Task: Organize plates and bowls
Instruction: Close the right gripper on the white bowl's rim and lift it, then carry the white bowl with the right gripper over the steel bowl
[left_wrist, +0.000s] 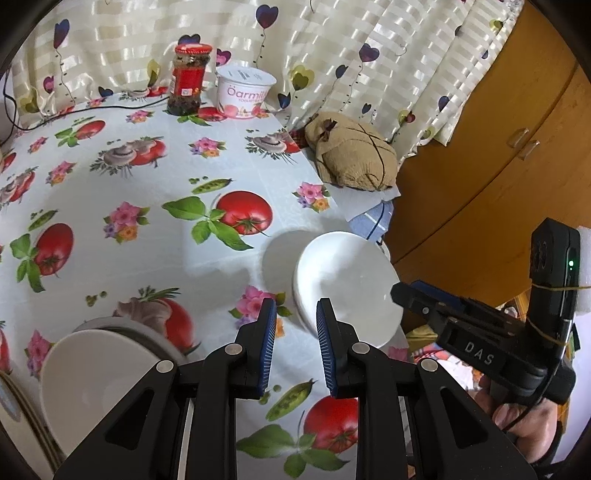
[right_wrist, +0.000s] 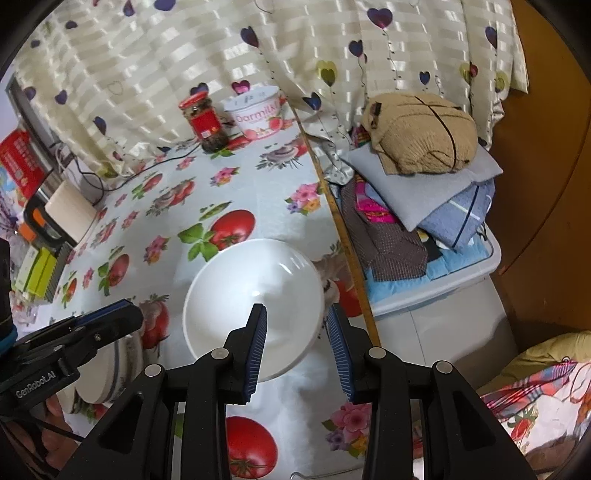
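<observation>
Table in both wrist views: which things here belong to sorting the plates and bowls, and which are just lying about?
For the job:
- white bowl near the table's right edge, between the open right tongs
- second white bowl at the left, on stacked plates
- left tongs, open

Lying about:
- red-lidded jar
- yogurt tub
- tan bundle on folded clothes
- paper roll

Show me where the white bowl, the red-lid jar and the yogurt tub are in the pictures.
white bowl (right_wrist: 236, 295): right wrist view, on its inner wall.
red-lid jar (left_wrist: 188, 79): left wrist view, on its red label.
yogurt tub (left_wrist: 244, 94): left wrist view, on its printed side wall.
</observation>
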